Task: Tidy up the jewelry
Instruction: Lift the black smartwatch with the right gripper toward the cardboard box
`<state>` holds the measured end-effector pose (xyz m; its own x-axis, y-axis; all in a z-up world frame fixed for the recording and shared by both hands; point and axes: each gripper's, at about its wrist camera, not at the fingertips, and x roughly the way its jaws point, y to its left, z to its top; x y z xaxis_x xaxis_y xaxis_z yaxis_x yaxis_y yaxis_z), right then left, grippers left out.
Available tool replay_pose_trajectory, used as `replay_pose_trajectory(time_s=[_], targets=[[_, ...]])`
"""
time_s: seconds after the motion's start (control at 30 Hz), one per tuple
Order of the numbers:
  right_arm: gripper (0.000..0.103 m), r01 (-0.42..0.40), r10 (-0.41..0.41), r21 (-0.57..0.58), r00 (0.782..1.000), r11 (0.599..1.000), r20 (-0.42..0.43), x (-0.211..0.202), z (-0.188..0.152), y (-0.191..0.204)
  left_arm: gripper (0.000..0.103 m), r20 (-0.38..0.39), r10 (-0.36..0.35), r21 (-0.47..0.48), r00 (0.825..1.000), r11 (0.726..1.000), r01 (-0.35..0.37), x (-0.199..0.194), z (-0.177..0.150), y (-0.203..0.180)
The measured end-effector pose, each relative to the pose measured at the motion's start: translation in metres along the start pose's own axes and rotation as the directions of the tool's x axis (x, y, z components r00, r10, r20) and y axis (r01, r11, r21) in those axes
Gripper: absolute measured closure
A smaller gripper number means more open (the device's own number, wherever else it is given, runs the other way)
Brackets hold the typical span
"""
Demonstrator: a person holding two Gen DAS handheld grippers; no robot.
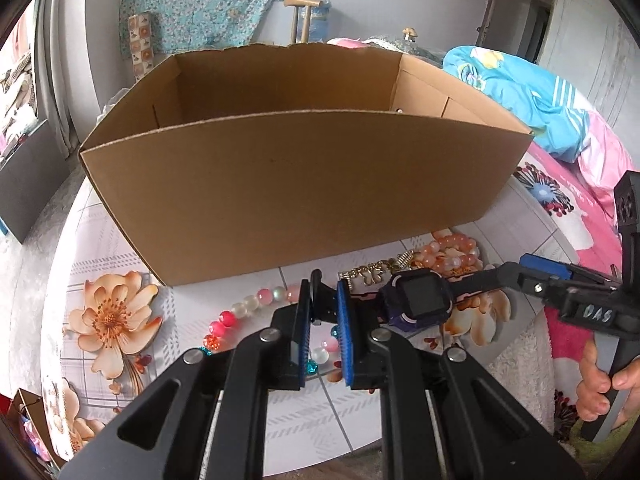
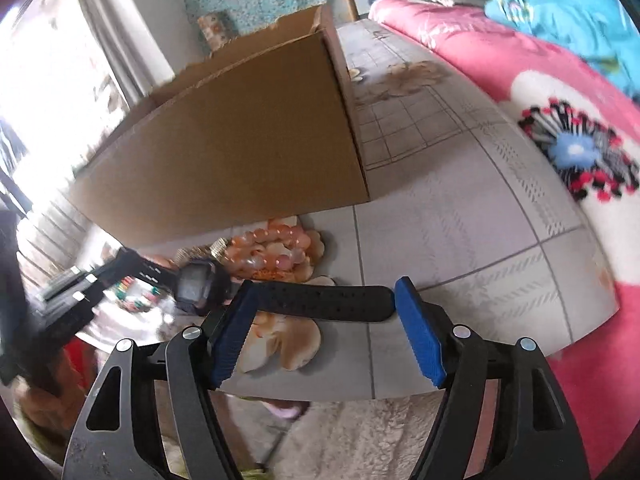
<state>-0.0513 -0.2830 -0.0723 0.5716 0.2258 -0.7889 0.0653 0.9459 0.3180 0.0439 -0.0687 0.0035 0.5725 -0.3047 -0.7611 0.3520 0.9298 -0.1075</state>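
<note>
Right wrist view blurs left tongs [image 2: 132,266] pinching watch [image 2: 196,286] strap; right tongs [image 2: 324,304] spread wide.

The left gripper [image 1: 323,320] pinches one strap of the watch [image 1: 420,296], whose face sits just right of its fingers, cardboard box [image 1: 304,184] beyond.
</note>
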Motion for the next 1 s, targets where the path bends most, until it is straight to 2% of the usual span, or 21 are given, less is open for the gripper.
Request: replay_pose_trajectory(time_s=[0.03, 0.1, 0.17, 0.27, 0.33, 0.5, 0.57, 0.63, 0.87, 1.0], targets=[[0.035, -0.039, 0.038, 0.021, 0.999, 0.999, 0.024, -0.009, 0.001, -0.019, 0.091, 0.0, -0.002, -0.002, 1.0, 1.0, 0.002, 0.0, 0.0, 0.0], [0.037, -0.099, 0.098, 0.076, 0.995, 0.992, 0.025, -0.006, 0.002, -0.022, 0.091, -0.001, -0.004, -0.002, 1.0, 1.0, 0.004, 0.001, 0.0, 0.002], [0.045, -0.181, 0.18, 0.131, 0.983, 0.975, 0.023, -0.003, 0.002, -0.026, 0.091, -0.004, -0.009, -0.001, 1.0, 1.0, 0.009, 0.002, 0.0, 0.003], [0.046, -0.255, 0.249, 0.156, 0.967, 0.954, 0.058, -0.012, 0.004, -0.045, 0.091, -0.008, -0.002, 0.01, 1.0, 1.0, 0.002, 0.003, -0.001, 0.0], [0.049, -0.26, 0.252, 0.155, 0.965, 0.953, 0.07, -0.011, 0.005, -0.043, 0.091, -0.01, 0.0, 0.011, 1.0, 1.0, 0.0, 0.003, -0.001, 0.0], [0.067, -0.238, 0.228, 0.145, 0.97, 0.961, 0.077, -0.011, 0.006, -0.046, 0.091, -0.014, 0.002, 0.004, 1.0, 1.0, -0.002, 0.005, -0.002, 0.001], [0.082, -0.224, 0.216, 0.129, 0.974, 0.966, 0.073, -0.012, 0.003, -0.037, 0.091, -0.007, -0.008, -0.002, 1.0, 1.0, 0.008, 0.004, -0.002, 0.001], [0.086, -0.226, 0.217, 0.109, 0.972, 0.968, 0.089, -0.029, -0.005, -0.042, 0.091, 0.005, -0.026, 0.002, 1.0, 1.0, 0.026, 0.0, -0.002, -0.001], [0.089, -0.185, 0.182, 0.008, 0.973, 0.983, 0.139, -0.061, 0.007, -0.014, 0.092, 0.083, -0.08, 0.032, 0.993, 0.996, 0.078, -0.039, 0.007, -0.007], [0.089, -0.194, 0.21, -0.101, 0.958, 0.976, 0.195, -0.096, 0.038, 0.011, 0.092, 0.164, -0.126, 0.053, 0.978, 0.992, 0.119, -0.078, 0.035, 0.001]])
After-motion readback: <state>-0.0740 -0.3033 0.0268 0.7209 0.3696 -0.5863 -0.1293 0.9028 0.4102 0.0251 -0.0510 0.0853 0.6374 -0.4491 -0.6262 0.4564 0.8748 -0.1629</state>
